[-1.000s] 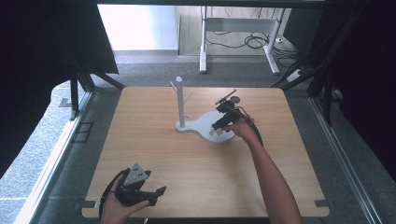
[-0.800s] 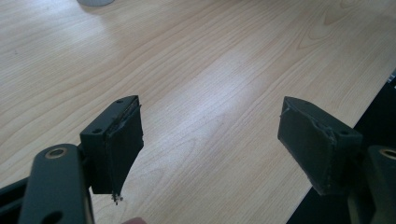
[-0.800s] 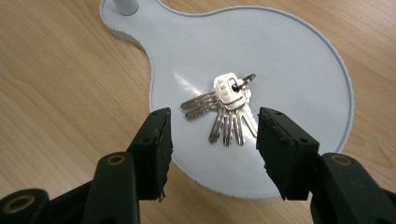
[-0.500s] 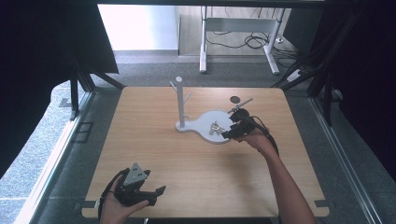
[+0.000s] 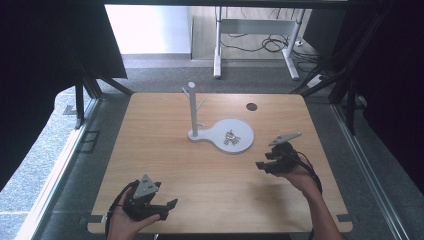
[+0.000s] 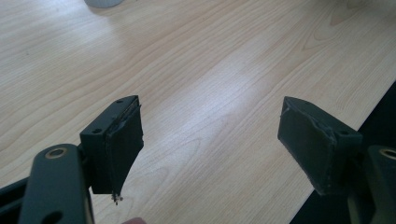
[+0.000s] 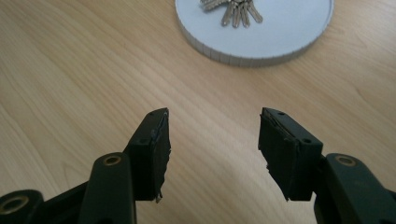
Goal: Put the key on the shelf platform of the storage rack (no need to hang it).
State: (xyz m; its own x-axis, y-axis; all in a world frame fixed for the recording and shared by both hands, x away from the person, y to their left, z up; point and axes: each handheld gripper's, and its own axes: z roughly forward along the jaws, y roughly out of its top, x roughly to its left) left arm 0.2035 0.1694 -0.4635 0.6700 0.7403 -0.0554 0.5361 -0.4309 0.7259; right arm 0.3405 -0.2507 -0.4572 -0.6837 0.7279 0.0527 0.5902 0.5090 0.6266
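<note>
Jaws apart, empty — right gripper [image 7: 212, 154] near keys [image 7: 232, 8] on dish [image 7: 280, 32].

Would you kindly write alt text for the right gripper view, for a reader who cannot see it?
The right claw hangs open and empty over a light wooden table, its two black jaws rising from the bottom edge. Just beyond it, at the top, a bunch of keys lies on a round white tray.
</note>
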